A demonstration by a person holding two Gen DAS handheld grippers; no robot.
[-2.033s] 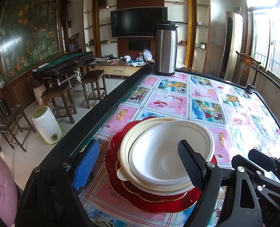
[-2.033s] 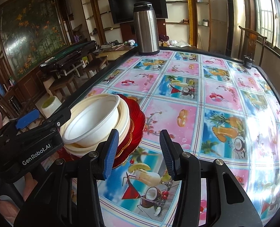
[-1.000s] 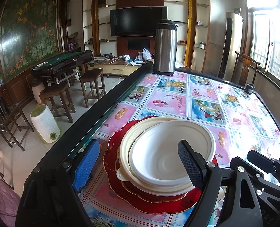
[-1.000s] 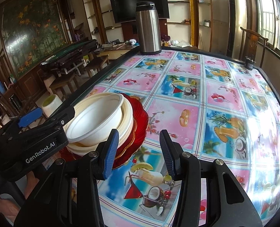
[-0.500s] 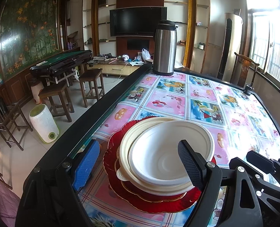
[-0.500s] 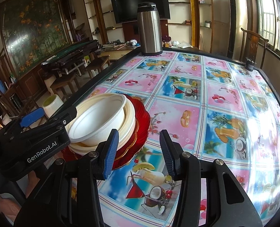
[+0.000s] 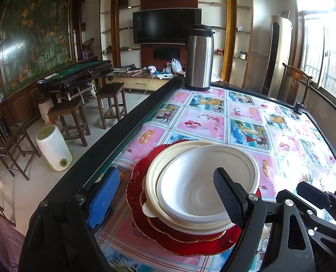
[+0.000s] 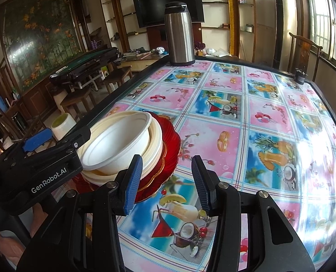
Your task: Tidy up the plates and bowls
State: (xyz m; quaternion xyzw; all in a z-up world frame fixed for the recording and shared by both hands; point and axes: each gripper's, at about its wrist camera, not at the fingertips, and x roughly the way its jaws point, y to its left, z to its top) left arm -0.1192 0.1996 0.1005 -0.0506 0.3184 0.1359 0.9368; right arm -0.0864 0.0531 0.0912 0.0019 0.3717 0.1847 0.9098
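Note:
A white bowl (image 7: pixel 204 181) (image 8: pixel 115 147) sits on a cream plate (image 7: pixel 154 170) (image 8: pixel 156 142). Both rest on a scalloped red plate (image 7: pixel 168 240) (image 8: pixel 170 149), stacked near the table's left edge. My left gripper (image 7: pixel 165 195) is open wide. Its blue pad (image 7: pixel 104 195) stands apart from the red plate's left rim, and its black finger (image 7: pixel 227 195) is in front of the bowl. My right gripper (image 8: pixel 166 181) hovers to the right of the stack, open, with only tablecloth between its fingers.
A steel thermos (image 7: pixel 199 56) (image 8: pixel 179 34) stands at the table's far end. A small dark object (image 8: pixel 300 76) sits at the far right edge. The table (image 7: pixel 245 117) has a raised black rim (image 7: pixel 122 133). Stools and a white bin (image 7: pixel 54 147) stand on the floor to the left.
The stack and both grippers hold still. Pink clothing at the lower left edge of the left wrist view has drawn back.

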